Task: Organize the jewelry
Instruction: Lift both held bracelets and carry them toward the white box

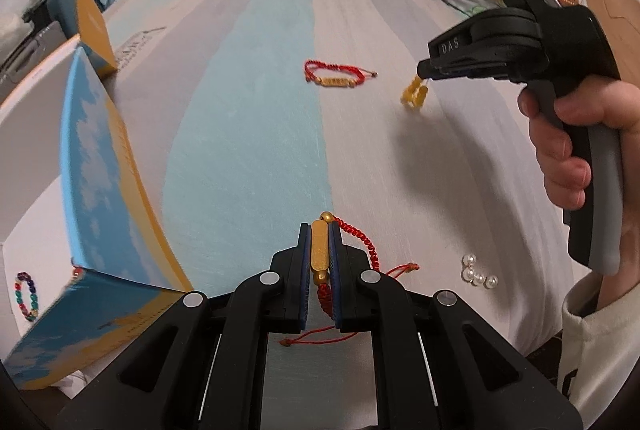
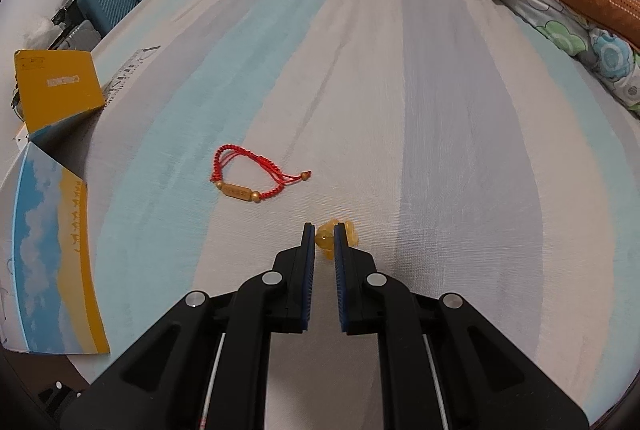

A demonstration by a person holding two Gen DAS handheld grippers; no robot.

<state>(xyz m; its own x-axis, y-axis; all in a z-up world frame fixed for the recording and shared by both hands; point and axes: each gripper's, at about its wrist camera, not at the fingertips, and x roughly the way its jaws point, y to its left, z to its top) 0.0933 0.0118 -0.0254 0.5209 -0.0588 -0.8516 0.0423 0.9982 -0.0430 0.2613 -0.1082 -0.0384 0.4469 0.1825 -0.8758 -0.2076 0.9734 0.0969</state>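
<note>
My left claw (image 1: pixel 320 262) grips a red-cord bracelet (image 1: pixel 320 250) by its gold bar; my right claw (image 2: pixel 324 242) pinches a yellow bead piece (image 2: pixel 326 236). Beyond both, another red bracelet (image 2: pixel 256 176) lies on the bed (image 2: pixel 440 150); pearls (image 1: pixel 478 272) also wait. The box (image 1: pixel 104 190), left of that bracelet, holds one multicoloured beaded bracelet (image 1: pixel 27 296).

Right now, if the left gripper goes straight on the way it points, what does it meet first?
Probably only the striped bedsheet. The left gripper, shut on a red cord bracelet, points steeply down at bare cloth. The other red bracelet lies farther ahead, though depth is unclear.
</note>
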